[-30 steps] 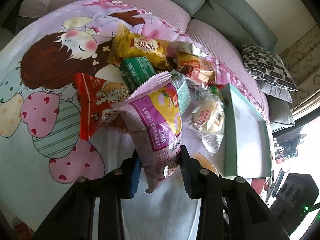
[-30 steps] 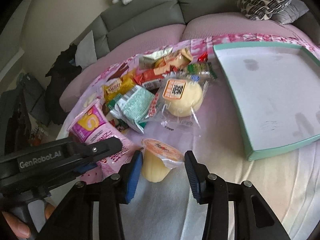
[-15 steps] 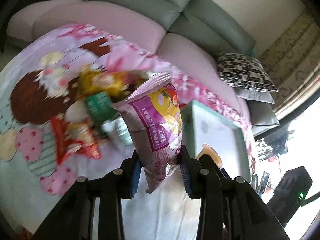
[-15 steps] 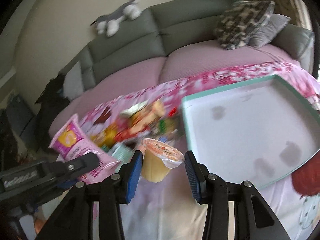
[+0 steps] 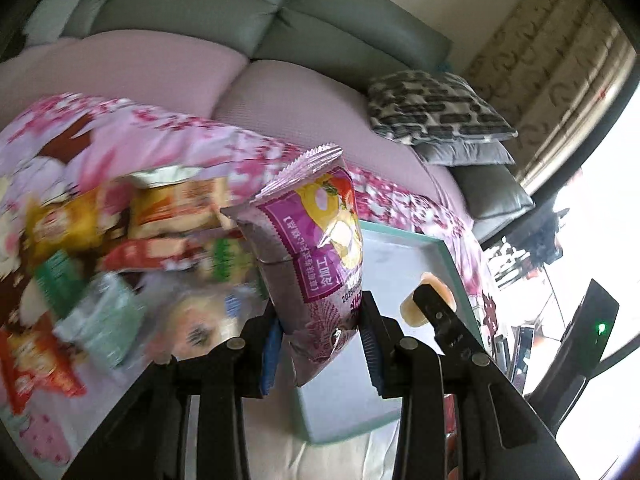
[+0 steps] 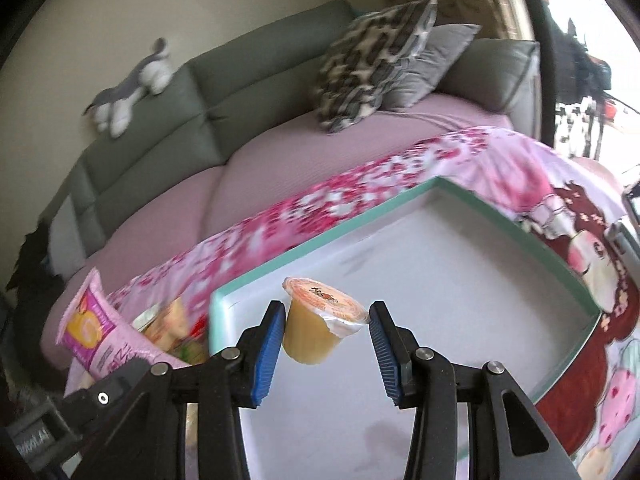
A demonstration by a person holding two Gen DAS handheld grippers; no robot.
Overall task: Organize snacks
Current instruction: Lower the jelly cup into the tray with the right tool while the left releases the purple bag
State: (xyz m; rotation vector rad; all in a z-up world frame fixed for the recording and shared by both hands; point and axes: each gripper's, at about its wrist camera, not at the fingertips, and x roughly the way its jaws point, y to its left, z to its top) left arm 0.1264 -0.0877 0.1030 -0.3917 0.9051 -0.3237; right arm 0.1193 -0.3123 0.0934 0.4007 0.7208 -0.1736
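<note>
My left gripper (image 5: 320,340) is shut on a purple snack bag (image 5: 316,248), held upright in the air above the near left corner of the teal-rimmed tray (image 5: 452,256). My right gripper (image 6: 326,342) is shut on a yellow jelly cup (image 6: 316,328) with an orange foil lid, lifted over the tray's (image 6: 360,220) white inside. In the left wrist view the jelly cup (image 5: 416,308) and a right gripper finger (image 5: 444,316) show over the tray. The purple bag (image 6: 96,332) also appears at the left of the right wrist view. A blurred pile of snack packets (image 5: 120,248) lies left of the tray.
The tray and snacks lie on a pink cartoon-print blanket (image 6: 560,208) spread over a sofa with pink seat cushions (image 5: 304,100). Patterned and grey pillows (image 6: 372,60) lean at the back right. A plush toy (image 6: 132,88) sits on the grey backrest.
Both grippers rose and swung right from the snack pile to over the tray, each carrying its item. The grips on the bag and cup stayed the same.
</note>
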